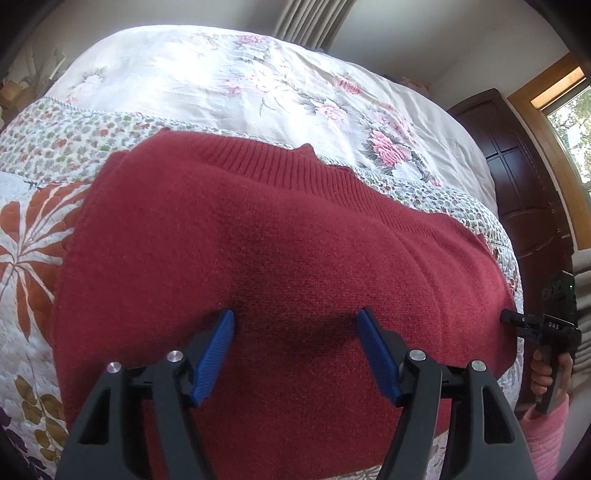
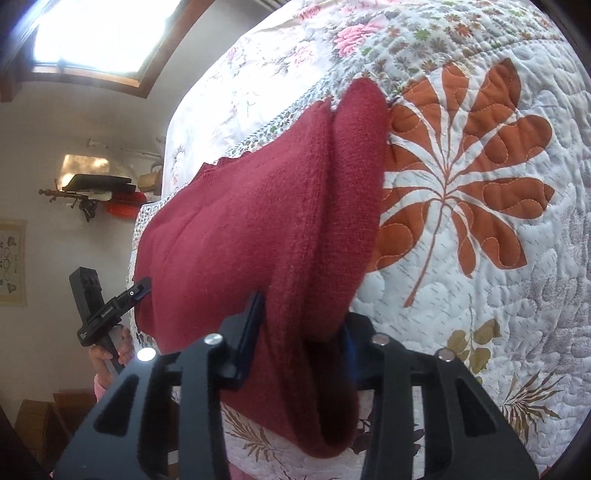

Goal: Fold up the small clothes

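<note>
Beneath the spread left gripper (image 1: 295, 325) fingers, a red sweater (image 1: 280, 258) lies on the quilted floral bed (image 1: 33, 229); the right gripper (image 2: 303, 321) clamps its edge near a window (image 2: 99, 33).

Each gripper (image 1: 295, 354) is built from black angular arms with silver round screws and ribbed blue fingers (image 1: 214, 358). A pink fuzzy sleeve (image 1: 546, 439) is worn.

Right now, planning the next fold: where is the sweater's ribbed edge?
In the left wrist view, the ribbed edge lies along the red sweater's far side, on the quilt's small-flowered border, beyond the open left gripper.
</note>
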Motion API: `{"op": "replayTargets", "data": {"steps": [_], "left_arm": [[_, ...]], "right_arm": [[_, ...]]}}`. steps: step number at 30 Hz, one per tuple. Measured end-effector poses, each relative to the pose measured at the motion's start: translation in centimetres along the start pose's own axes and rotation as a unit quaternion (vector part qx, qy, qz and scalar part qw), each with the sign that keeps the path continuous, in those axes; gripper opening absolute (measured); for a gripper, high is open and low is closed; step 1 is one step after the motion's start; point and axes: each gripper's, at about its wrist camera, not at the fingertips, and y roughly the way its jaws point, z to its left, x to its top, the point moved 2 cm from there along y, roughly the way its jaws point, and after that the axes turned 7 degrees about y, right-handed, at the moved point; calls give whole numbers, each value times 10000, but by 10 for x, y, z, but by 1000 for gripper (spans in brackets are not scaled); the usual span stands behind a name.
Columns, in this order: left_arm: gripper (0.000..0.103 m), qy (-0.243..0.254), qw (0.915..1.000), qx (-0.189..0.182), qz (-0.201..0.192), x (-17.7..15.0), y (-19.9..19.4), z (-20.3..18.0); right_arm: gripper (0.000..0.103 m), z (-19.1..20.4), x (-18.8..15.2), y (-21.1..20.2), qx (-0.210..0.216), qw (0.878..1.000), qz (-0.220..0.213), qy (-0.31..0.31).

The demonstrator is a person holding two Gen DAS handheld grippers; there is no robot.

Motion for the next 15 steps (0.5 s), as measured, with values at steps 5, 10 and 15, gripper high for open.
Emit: {"op": "replayTargets", "data": {"steps": [5, 10, 15], "left_arm": [[71, -20, 9999, -97, 28, -1, 0, 5], [71, -21, 9999, -144, 61, -2, 1, 11], [71, 20, 9998, -174, 94, -2, 4, 13]], "right_arm": [[23, 31, 2, -29, 451, 9981, -331, -272], [22, 37, 4, -19, -116, 9983, -316, -468], [23, 10, 2, -5, -229, 9996, -128, -118]]}}
